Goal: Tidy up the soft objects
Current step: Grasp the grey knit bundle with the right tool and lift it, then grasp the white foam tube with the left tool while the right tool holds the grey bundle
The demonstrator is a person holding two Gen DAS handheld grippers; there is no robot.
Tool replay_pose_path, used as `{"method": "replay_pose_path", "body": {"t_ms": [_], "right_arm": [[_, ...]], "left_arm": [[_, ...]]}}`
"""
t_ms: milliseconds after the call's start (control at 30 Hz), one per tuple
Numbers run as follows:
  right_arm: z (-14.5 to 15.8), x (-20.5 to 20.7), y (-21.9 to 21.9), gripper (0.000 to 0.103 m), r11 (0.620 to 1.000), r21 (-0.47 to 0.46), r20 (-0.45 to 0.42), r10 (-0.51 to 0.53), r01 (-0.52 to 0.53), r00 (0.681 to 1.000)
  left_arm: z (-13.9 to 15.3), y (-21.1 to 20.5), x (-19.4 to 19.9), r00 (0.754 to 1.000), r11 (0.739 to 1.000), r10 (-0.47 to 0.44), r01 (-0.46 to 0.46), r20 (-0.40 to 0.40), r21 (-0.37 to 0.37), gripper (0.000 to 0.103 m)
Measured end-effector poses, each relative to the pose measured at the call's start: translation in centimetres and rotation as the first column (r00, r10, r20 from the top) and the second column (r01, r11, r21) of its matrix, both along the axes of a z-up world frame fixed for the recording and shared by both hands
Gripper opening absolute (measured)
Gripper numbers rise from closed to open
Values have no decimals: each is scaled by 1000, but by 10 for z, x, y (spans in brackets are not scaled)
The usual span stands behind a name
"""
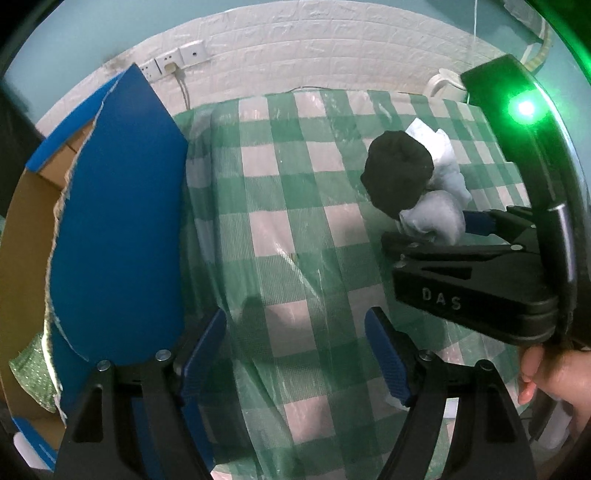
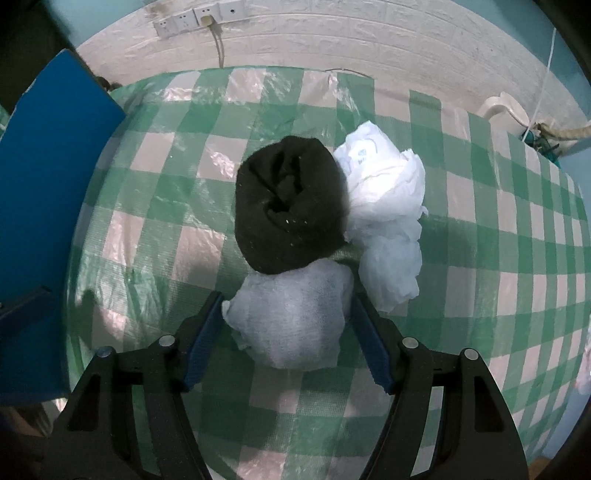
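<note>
A pale grey soft bundle (image 2: 291,317) lies on the green-checked tablecloth (image 2: 147,221). My right gripper (image 2: 286,325) stands open around it, one pad on each side, not pressing it. A black rolled cloth (image 2: 290,205) lies just beyond the bundle, touching it. A white crumpled diaper (image 2: 388,206) lies to their right. In the left wrist view the same black cloth (image 1: 399,173), grey bundle (image 1: 432,218) and right gripper (image 1: 458,236) sit at the right. My left gripper (image 1: 295,347) is open and empty above the cloth.
A cardboard box with blue flaps (image 1: 122,214) stands at the table's left edge, with a green dotted cloth (image 1: 33,373) inside it. The blue flap also shows in the right wrist view (image 2: 48,206). A white brick-pattern wall with sockets (image 2: 199,16) runs behind the table.
</note>
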State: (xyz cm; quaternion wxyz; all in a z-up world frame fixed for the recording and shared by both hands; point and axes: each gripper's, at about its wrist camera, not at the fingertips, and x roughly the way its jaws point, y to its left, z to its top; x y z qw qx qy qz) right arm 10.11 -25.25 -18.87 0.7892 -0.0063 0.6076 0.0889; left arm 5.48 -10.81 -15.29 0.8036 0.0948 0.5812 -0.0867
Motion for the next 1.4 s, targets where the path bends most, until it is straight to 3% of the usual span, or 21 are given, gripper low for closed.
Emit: {"method": "replay_pose_path", "body": {"t_ms": [100, 267, 633, 1033, 1400], "right_arm": [[2, -2, -5, 50, 1000, 17, 5, -10, 10, 1000], [7, -7, -14, 40, 999, 48, 10, -26, 26, 1000], [21, -40, -20, 38, 998, 51, 19, -22, 21, 1000], [31, -77, -44, 38, 997, 58, 28, -54, 52, 998], [32, -88, -58, 38, 994, 86, 25, -71, 69, 997]], "left_arm": [[-3, 1, 0, 1000, 1000, 5, -6, -17, -10, 79], [0, 1, -4, 1000, 1000, -9, 9, -10, -6, 79], [6, -8, -28, 998, 998, -66, 66, 0, -1, 79], [0, -37, -63, 988, 990, -142, 140, -58, -35, 79], [-13, -48, -68, 988, 997, -74, 69, -135, -43, 79]]}}
